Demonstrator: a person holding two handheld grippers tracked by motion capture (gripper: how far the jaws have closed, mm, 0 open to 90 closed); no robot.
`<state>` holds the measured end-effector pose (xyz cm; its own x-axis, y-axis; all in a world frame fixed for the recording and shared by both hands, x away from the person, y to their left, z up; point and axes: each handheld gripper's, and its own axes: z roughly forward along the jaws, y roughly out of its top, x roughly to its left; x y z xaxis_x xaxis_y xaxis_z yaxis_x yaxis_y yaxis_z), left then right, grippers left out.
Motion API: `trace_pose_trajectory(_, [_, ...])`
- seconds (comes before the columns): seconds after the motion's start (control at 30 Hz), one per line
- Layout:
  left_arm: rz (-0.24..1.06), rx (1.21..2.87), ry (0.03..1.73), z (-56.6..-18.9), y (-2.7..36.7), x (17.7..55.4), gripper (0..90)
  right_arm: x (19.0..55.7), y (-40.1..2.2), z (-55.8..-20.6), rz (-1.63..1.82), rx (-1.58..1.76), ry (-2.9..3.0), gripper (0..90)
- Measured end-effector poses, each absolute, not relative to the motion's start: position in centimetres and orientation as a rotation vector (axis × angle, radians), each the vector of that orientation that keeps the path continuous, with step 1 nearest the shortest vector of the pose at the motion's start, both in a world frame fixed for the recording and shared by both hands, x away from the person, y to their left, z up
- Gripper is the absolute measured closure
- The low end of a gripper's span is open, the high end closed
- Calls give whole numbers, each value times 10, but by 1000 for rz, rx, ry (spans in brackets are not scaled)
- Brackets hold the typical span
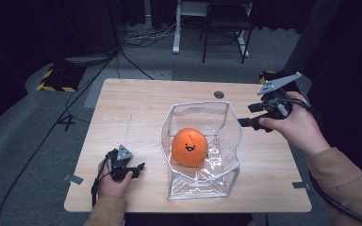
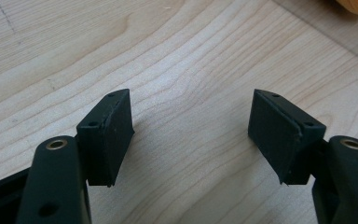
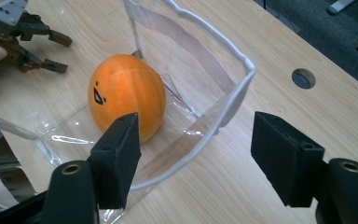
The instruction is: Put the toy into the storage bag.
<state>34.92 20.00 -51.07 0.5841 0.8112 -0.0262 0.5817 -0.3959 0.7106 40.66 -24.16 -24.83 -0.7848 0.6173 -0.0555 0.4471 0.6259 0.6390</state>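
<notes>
While both grippers stand open: orange plush toy [image 1: 189, 147] inside clear bag [image 1: 226, 123].
Left gripper [image 1: 139, 167] and right gripper [image 1: 248, 115] flank it, holding nothing.

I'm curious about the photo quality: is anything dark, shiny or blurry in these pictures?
High view: dark surroundings, lit pale wooden table, glare on the clear plastic bag. Left gripper view: sharp wood grain, soft shadows under the jaws. Right gripper view: the round orange plush toy is clear, near jaws slightly soft.
</notes>
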Motion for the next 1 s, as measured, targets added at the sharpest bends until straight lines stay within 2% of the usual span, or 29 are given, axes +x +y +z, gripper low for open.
trace_pose_trajectory(0.27, [427,2122,1103,-511,200,349,310,407,-260,-254,909,914,2549,305])
trace_pose_trajectory(0.43, [427,2123,1103,-511,200,349,310,407,-275,-264,912,961,2504,174])
trace_pose_trajectory(1.0, [429,2124,1102,-511,200,349,310,411,-323,-337,877,1142,2426,165])
